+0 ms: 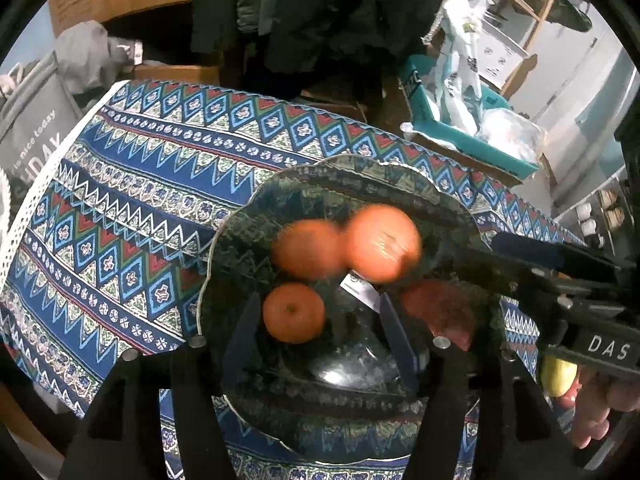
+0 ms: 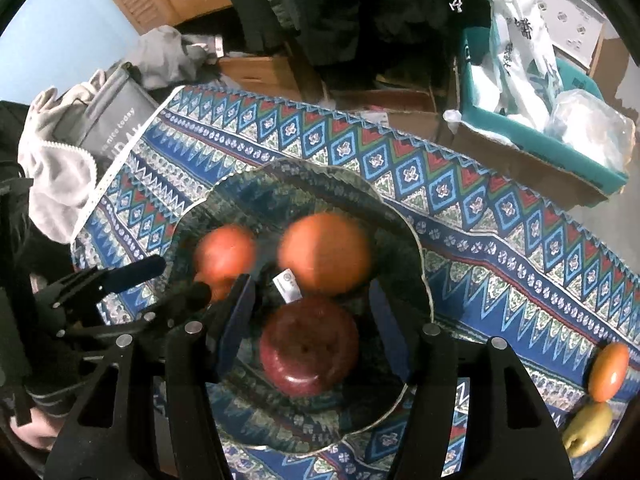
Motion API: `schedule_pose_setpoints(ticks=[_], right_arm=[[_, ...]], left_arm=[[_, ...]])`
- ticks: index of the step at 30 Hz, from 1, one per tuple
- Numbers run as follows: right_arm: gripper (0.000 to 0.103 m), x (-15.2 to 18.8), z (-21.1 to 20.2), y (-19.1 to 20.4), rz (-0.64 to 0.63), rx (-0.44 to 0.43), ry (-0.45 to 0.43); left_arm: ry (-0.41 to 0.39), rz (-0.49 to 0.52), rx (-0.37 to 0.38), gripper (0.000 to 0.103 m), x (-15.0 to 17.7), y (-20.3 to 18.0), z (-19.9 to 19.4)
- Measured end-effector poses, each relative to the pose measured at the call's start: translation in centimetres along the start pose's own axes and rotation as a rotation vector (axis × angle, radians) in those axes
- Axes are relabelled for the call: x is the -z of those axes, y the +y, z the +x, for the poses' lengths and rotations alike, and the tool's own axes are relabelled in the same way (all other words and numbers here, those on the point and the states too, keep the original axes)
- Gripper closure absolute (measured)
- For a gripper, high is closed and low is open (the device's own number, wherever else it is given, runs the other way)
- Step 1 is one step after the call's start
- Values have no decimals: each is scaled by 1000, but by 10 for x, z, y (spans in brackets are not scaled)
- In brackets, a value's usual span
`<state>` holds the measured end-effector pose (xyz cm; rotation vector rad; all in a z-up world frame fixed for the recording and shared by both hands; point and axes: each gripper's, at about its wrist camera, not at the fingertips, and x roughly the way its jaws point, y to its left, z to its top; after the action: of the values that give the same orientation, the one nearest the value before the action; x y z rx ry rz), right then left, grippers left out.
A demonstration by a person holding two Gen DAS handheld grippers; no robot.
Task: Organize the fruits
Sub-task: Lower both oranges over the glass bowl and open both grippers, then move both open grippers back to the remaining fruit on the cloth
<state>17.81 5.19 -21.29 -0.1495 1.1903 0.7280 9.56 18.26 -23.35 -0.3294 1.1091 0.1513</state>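
Both tongs, left (image 1: 320, 320) and right (image 2: 312, 320), gape wide over the fruit bowl (image 2: 416, 248).

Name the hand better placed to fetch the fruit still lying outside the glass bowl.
Right, probably. An orange fruit and a yellow-green fruit lie on the cloth beside the right gripper, across the bowl from the left gripper.

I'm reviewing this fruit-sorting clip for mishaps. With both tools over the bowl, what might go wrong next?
1. The dark red apple sits loose between the right gripper's open jaws, so it may roll against the big orange.
2. Both grippers crowd the patterned glass bowl; the left gripper, open around a small orange, might collide with the right.
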Motion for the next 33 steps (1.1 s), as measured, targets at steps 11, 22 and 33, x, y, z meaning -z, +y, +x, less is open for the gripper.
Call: schedule_pose_setpoints(ticks=[11,22,33], right_arm=[[41,2,-35,0,-6,80,-72],[37,18,-78,-18,-5,183,-119],[30,54,-125,-55,33,257,-141]], left_arm=[[-30,48,-9,35,1,-20,-23],[-93,122,23,28,-1,-52,-56],[-86,177,97,28,4,-92,-71]])
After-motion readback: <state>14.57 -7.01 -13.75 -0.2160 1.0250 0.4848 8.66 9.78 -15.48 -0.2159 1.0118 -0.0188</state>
